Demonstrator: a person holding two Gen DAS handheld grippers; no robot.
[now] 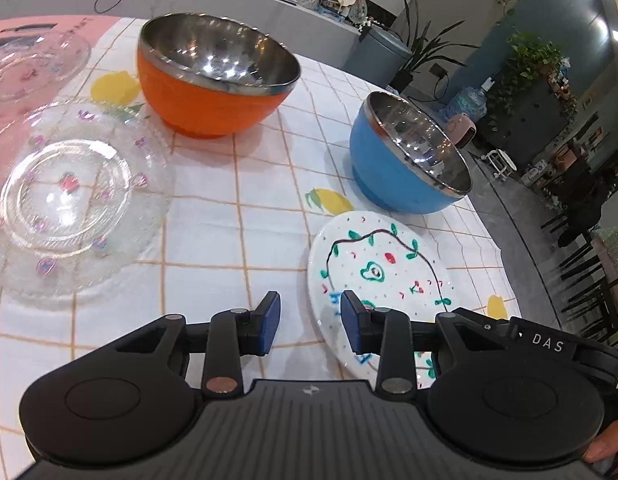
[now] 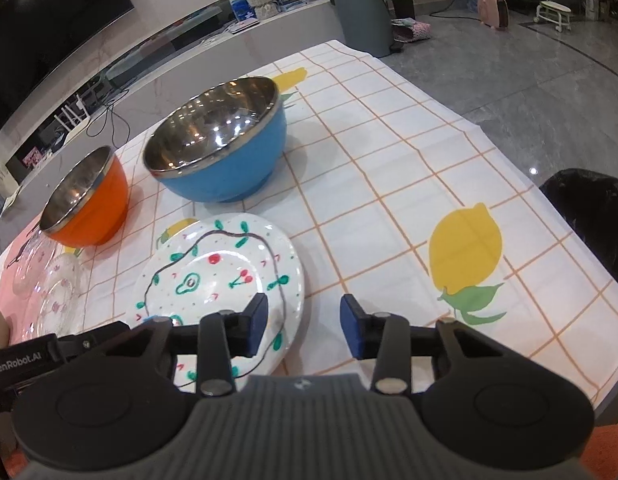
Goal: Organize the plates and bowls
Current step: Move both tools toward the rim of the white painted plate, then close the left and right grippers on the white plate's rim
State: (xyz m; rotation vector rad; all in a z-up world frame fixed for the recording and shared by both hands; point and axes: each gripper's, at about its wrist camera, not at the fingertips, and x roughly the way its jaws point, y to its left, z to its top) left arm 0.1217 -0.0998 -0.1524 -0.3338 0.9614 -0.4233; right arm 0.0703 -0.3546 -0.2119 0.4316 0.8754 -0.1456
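the left gripper (image 1: 309, 322) hangs partly open, jaws apart with nothing clamped; its right pad sits over the near-left rim of the painted plate (image 1: 383, 276), contact unclear. the right gripper (image 2: 303, 326) is likewise partly open and holds nothing, its left pad above the same plate's right edge. the plate lies flat on the checked surface (image 2: 389, 168), near the blue bowl (image 2: 221, 144); the orange bowl (image 1: 213, 76) stands farther left, the glass plates (image 1: 69, 200) beyond.

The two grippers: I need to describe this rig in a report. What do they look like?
Both the left gripper and right gripper are matte black, with two round discs, a ribbed grey centre plate, silver pivot studs and blue pads. White lettering reads "DAS" on one side arm, "GenRobot.AI" on another.
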